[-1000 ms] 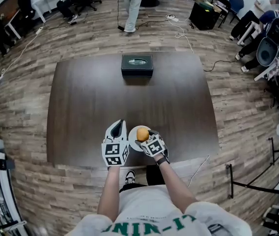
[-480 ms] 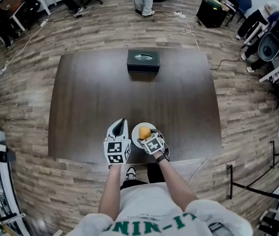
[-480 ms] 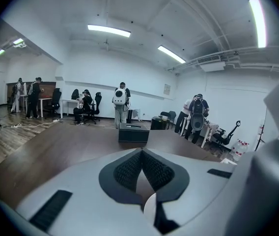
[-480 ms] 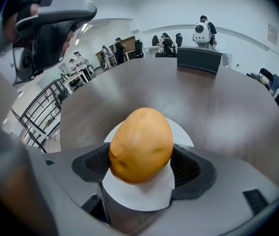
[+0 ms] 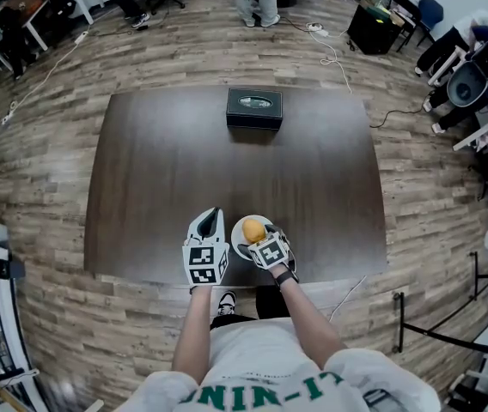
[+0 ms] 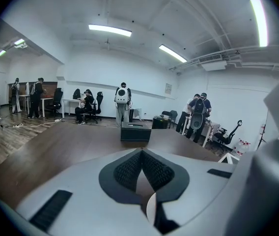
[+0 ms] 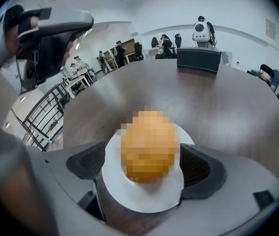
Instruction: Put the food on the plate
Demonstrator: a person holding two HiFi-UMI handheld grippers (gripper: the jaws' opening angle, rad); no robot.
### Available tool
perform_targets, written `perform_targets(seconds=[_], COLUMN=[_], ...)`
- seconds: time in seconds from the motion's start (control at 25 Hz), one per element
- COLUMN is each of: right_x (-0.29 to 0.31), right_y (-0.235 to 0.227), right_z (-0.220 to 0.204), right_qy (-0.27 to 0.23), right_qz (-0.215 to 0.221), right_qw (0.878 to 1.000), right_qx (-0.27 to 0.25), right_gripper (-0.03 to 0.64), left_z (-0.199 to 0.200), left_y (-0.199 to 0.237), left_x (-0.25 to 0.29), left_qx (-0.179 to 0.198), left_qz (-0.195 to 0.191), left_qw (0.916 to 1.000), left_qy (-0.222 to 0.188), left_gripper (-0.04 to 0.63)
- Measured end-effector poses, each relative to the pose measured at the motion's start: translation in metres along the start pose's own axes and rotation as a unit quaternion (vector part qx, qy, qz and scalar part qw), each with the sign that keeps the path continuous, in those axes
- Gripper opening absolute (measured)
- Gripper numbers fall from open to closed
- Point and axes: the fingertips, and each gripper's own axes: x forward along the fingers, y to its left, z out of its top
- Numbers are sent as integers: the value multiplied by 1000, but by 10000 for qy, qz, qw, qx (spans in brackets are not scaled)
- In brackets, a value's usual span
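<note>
Opening right gripper jaws flank orange food resting on plate.

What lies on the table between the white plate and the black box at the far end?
Nothing: the table is bare dark wood from the plate to the black box. The head view shows it; the right gripper view agrees.

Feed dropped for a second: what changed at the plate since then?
The right gripper's jaws are opening, letting go of the orange food, which sits on the white plate. The left gripper stayed shut beside it; the black box has not moved.
</note>
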Motion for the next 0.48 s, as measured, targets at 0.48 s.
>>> perform_targets(seconds=[0.48], right_x=[-57], right_y=[-44], right_z=[48], right_qy=[-1236], right_qz=[-397], right_qw=[9906], right_qx=[427], right_gripper=[437], left_z=[15], left_y=[6], left_x=[-1], left_qx=[83], left_qz=[0], left_qw=[9999], left_qy=[-102], left_gripper=[12])
